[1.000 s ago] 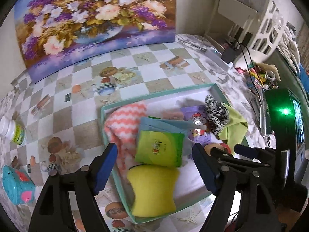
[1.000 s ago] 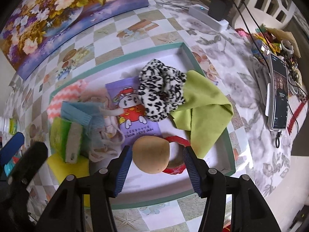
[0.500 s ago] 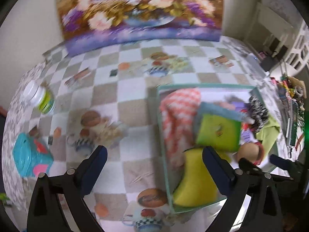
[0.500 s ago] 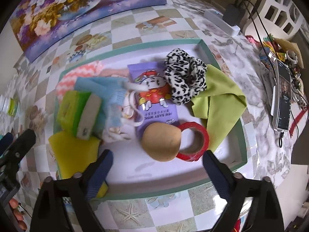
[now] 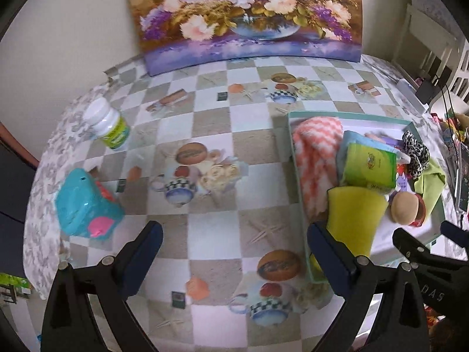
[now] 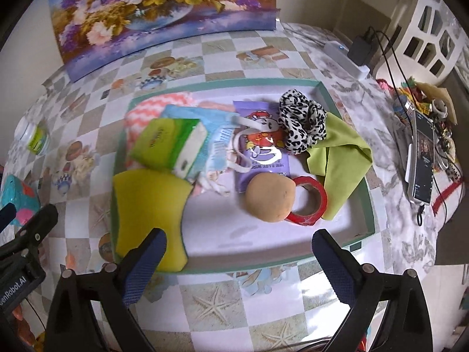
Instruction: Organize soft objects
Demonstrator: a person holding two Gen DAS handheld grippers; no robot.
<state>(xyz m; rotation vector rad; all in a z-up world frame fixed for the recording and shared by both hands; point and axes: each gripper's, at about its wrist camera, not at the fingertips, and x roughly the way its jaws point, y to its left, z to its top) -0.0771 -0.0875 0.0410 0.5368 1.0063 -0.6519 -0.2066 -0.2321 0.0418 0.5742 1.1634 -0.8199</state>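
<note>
Left wrist view: the left tongs (image 5: 234, 245) have just been spreading and now gape wide with nothing between them, hanging over the checkered surface (image 5: 211, 123). To their right sits the teal tray (image 5: 296, 176), packed with a coral zigzag cloth (image 5: 315, 152), a green packet (image 5: 370, 165) and a yellow sponge (image 5: 353, 220). A white bottle (image 5: 107, 123) lies far left, a turquoise toy (image 5: 86, 208) nearer.

Right wrist view: the right tongs (image 6: 239, 249) have just been spreading too, released and empty, above the tray's near rim. Inside, a tan ball (image 6: 269, 198) leans on a red tape roll (image 6: 312, 205); a leopard scrunchie (image 6: 302, 121) touches a lime cloth (image 6: 341, 158), with a purple wipes pack (image 6: 262, 149) beside
</note>
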